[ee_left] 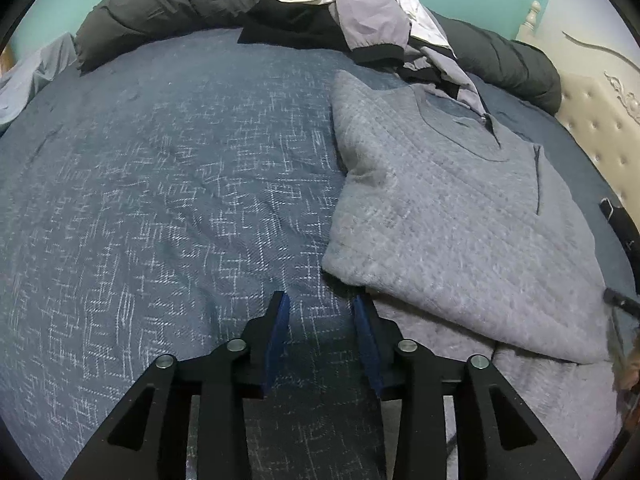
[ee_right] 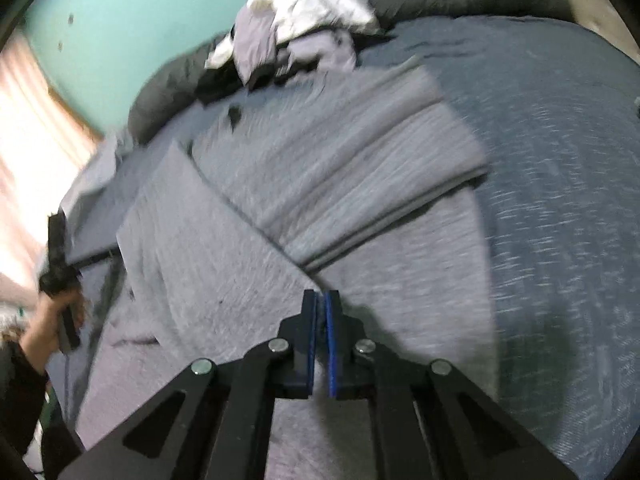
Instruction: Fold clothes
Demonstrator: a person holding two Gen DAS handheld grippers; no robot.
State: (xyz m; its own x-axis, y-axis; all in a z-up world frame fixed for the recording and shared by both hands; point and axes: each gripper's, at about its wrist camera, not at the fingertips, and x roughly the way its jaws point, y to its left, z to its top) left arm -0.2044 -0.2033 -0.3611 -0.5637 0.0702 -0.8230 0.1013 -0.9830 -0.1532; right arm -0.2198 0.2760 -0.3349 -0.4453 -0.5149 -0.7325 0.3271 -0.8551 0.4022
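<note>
Right wrist: 1 tool point(ee_right: 321, 300) pinches 1 grey sweater point(ee_right: 320, 184).

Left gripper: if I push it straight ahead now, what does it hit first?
Likely the bedspread. The left gripper, jaws open, points at bare cover just left of the grey sweater hem; depth is uncertain.

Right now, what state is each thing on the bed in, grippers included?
Left gripper: open, empty, over the bedspread.
Right gripper: shut on the grey sweater's edge.
Grey sweater: partly folded, flat on the bed.
Pile of clothes: crumpled, unfolded, behind the sweater.
Dark duvet: rolled along the far edge.
Bedspread: spread flat.
</note>
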